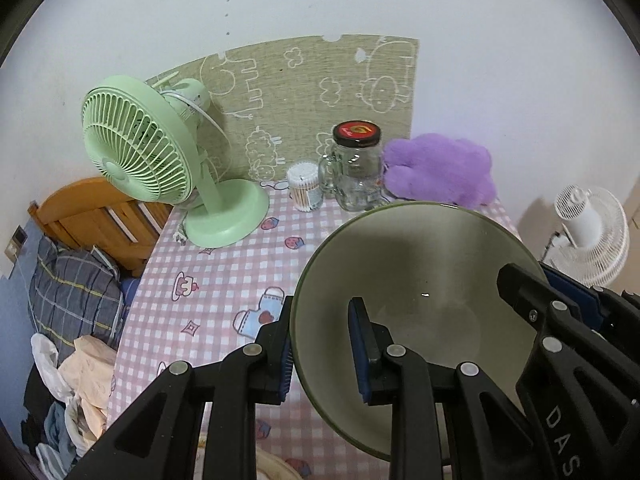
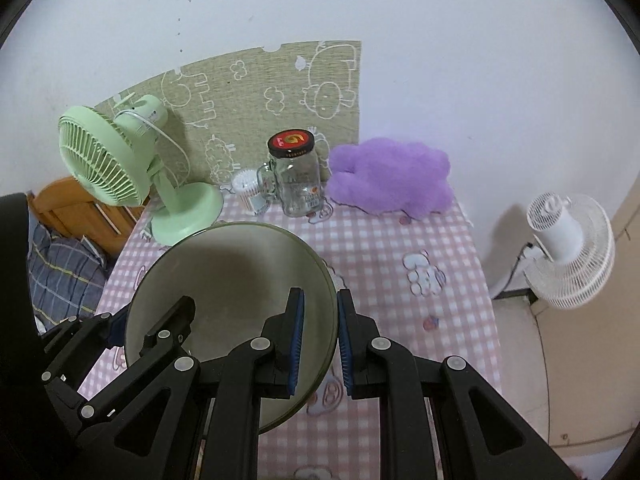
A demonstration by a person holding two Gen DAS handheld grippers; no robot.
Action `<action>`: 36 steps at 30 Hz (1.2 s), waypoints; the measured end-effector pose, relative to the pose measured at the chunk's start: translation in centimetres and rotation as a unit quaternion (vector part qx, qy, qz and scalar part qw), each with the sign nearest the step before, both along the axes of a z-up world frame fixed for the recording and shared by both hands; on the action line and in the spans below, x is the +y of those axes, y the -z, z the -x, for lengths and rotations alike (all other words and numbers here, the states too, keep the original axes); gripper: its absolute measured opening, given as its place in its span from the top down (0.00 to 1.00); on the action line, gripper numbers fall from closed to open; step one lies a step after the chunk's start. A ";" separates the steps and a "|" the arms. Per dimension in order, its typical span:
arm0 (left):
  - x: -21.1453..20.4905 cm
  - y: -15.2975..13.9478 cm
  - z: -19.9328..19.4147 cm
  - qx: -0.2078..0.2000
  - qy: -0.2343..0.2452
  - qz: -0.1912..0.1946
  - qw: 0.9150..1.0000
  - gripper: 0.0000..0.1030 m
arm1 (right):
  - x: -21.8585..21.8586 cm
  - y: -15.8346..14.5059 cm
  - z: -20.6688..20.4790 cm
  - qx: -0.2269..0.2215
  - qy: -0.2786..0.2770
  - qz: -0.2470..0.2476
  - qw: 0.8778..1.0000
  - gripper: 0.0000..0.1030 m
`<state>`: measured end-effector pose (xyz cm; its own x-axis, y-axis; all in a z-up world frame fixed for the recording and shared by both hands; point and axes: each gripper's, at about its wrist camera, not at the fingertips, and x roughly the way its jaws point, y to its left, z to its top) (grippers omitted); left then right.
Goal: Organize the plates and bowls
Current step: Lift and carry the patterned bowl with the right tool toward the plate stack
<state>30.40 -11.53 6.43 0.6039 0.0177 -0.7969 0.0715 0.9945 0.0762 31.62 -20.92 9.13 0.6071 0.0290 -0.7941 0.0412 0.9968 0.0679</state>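
A large olive-green bowl (image 1: 416, 280) is held over the pink checked tablecloth (image 1: 224, 264). My left gripper (image 1: 320, 320) straddles its left rim, one finger inside and one outside, with a small gap still showing at the rim. My right gripper (image 2: 320, 312) straddles the opposite rim the same way in the right wrist view, where the bowl (image 2: 232, 280) sits at centre left. The right gripper also shows at the bowl's right rim in the left wrist view (image 1: 560, 300). The bowl is empty.
At the back of the table stand a green desk fan (image 1: 152, 152), a cotton swab tub (image 1: 304, 186), a glass mug jar with a black lid (image 1: 358, 168) and a purple plush cushion (image 1: 440, 168). A white fan (image 2: 568, 248) stands right of the table. A bed lies left.
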 end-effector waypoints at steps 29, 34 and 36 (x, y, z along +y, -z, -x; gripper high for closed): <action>-1.5 4.0 12.8 0.057 0.090 0.019 0.994 0.78 | -0.7 3.0 15.7 0.054 0.088 0.004 0.995 0.81; -2.6 5.6 14.1 0.078 0.089 0.002 0.993 0.78 | -1.7 4.8 16.9 0.076 0.074 -0.001 0.994 0.81; -3.0 6.2 14.5 0.084 0.084 0.001 0.993 0.78 | -2.1 5.4 17.2 0.084 0.070 -0.005 0.994 0.81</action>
<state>15.94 -14.48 0.21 0.4560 -0.0727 -0.8870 0.2472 0.9678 0.0477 14.44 -23.05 3.70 0.4639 -0.0374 -0.8851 0.1902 0.9800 0.0582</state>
